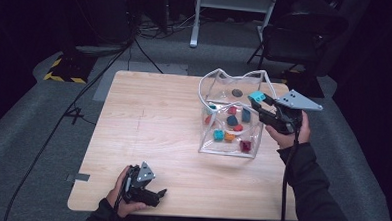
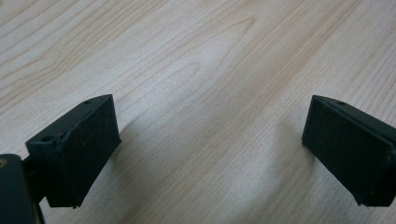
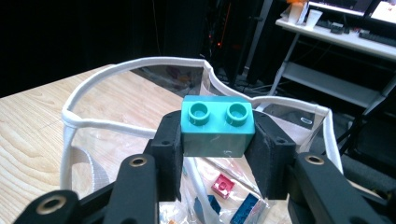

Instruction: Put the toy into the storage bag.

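Light wood-grain bench (image 1: 153, 133), roughly square, rounded corners, sits on grey carpeted floor (image 1: 38, 128). On the bench, right of centre toward the far edge: clear plastic bag with white piped rim (image 1: 220, 74), mouth open upward, base flat on the wood. Through the clear walls, small toy bricks (image 1: 232, 123) lie loose on its bottom: red, blue, teal, orange. Left claw (image 1: 161, 193) rests on the bench near the front edge, jaws apart over bare wood. Strip of grey tape (image 1: 80, 177) at the front-left edge.

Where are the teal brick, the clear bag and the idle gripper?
teal brick (image 3: 217, 126), right gripper view, front face.
clear bag (image 1: 229, 73), high view, white rim.
left gripper (image 1: 156, 194), high view, between its fingers.
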The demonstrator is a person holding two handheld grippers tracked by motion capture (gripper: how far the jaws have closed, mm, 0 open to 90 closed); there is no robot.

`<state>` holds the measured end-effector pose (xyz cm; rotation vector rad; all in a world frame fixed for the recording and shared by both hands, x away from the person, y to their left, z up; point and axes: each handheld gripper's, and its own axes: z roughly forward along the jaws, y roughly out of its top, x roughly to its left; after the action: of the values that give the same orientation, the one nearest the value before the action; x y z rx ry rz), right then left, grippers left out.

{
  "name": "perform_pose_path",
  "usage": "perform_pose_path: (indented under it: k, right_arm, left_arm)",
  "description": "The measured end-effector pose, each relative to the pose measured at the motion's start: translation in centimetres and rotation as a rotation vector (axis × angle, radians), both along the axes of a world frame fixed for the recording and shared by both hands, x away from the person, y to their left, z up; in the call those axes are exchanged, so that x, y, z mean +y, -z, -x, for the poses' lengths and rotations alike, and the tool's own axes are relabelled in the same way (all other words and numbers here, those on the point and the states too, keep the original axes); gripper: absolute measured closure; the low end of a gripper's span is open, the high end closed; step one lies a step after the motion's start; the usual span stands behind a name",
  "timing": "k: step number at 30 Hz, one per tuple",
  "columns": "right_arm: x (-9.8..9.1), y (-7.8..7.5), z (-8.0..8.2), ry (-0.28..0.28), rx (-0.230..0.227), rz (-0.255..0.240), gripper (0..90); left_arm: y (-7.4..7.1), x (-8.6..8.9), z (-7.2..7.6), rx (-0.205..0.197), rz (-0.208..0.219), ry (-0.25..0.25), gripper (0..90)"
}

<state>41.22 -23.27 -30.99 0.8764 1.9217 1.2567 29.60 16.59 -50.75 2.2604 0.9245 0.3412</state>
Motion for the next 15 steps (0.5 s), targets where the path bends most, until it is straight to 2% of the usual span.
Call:
perform_pose_path:
  k: [4,15]
  right_arm:
    - [-0.04,0.19,-0.34,0.019,0.009,-0.005,53.7]
    - [-0.34,0.21,-0.02,0.027,0.004,-0.003,51.1]
  left_arm:
    - [0.01,-0.02,0.01,0.002,0.003,-0.002,4.2]
    - [0.02,-0.02,0.02,0.003,0.004,-0.002,4.2]
